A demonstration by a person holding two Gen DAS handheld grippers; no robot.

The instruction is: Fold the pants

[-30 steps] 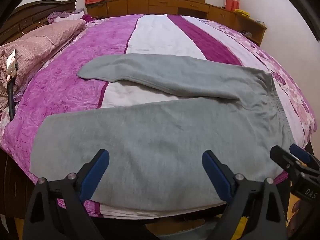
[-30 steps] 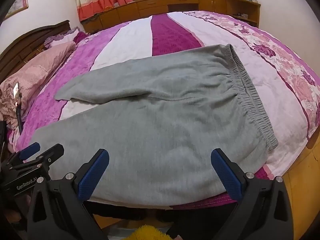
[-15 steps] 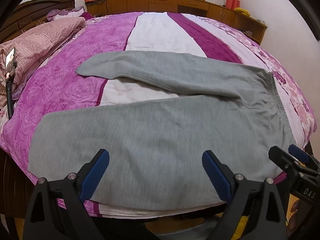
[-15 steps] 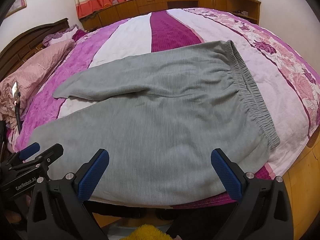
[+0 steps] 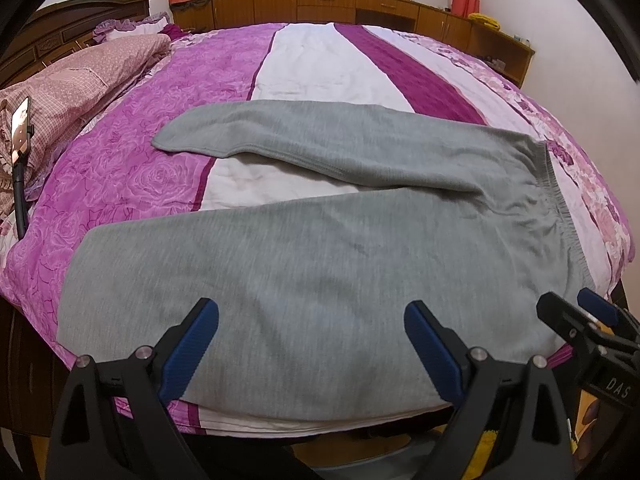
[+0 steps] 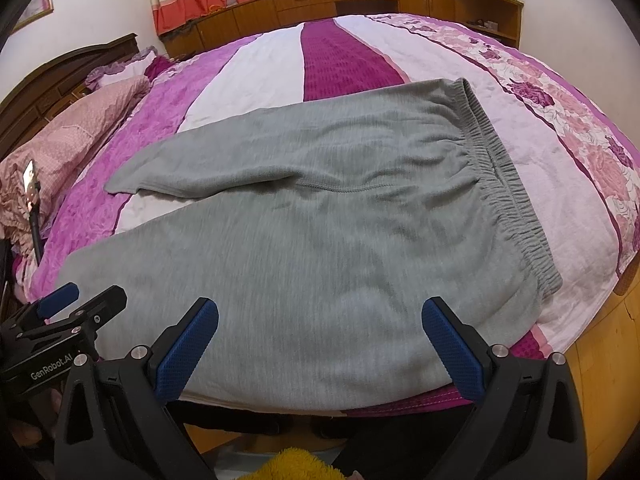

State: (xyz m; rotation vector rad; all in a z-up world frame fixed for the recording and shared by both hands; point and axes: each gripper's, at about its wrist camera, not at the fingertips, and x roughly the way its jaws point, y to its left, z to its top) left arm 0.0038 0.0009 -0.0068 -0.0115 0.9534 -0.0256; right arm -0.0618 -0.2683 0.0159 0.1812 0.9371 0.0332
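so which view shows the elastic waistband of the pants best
The right wrist view: the waistband runs nearly its whole gathered length there, close and sharp. The left wrist view shows the same waistband only as a thin, foreshortened strip at the pants' right end.

Bed [image 5: 120, 168] w/ pillow [image 5: 76, 80], phone [image 5: 21, 130].

Pants [image 5: 320, 272] plain grey. Bedspread [image 5: 120, 176] under them: magenta rose print, white + dark purple stripes (pink floral band by waistband). Finger pads [image 6: 188, 348] blue.
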